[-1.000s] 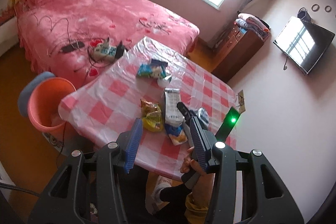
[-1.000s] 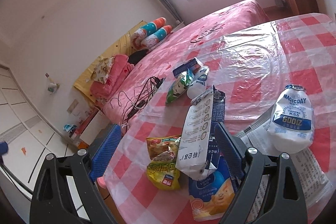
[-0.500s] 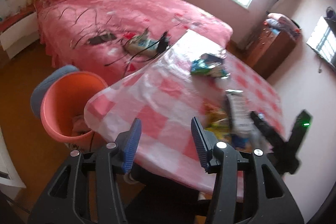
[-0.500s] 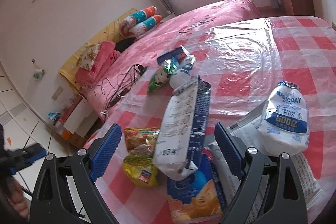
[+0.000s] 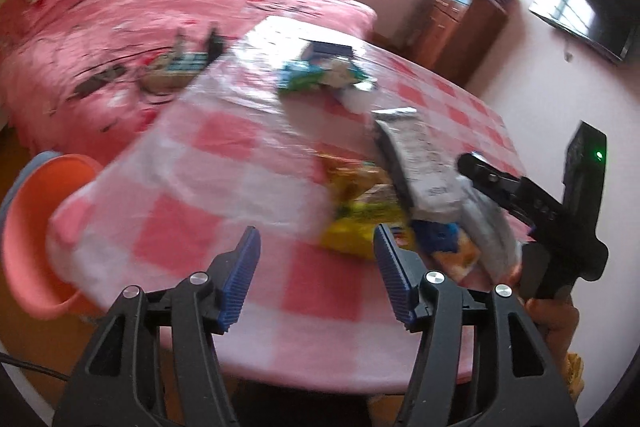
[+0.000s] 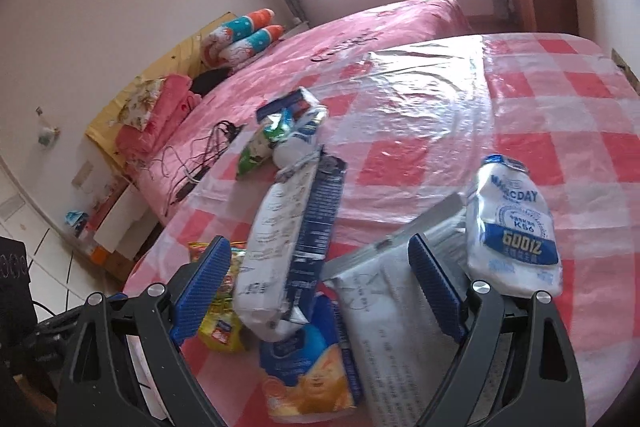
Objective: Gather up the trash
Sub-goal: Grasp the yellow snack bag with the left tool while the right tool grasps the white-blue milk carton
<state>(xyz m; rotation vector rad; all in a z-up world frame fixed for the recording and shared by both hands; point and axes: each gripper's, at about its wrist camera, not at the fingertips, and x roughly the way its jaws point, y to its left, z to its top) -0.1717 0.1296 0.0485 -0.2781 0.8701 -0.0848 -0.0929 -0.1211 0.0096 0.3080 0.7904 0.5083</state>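
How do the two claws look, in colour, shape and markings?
Both are alike. The left claw and the right claw each have a black plastic frame with triangular cut-outs, silver round screws and two ribbed blue finger pads. The left view shows the right unit's black body with a small green light.

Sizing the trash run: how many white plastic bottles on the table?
2. A labelled bottle stands right of the right tongs. A smaller one lies in the far cluster beside the green packet. Wrappers may hide others.
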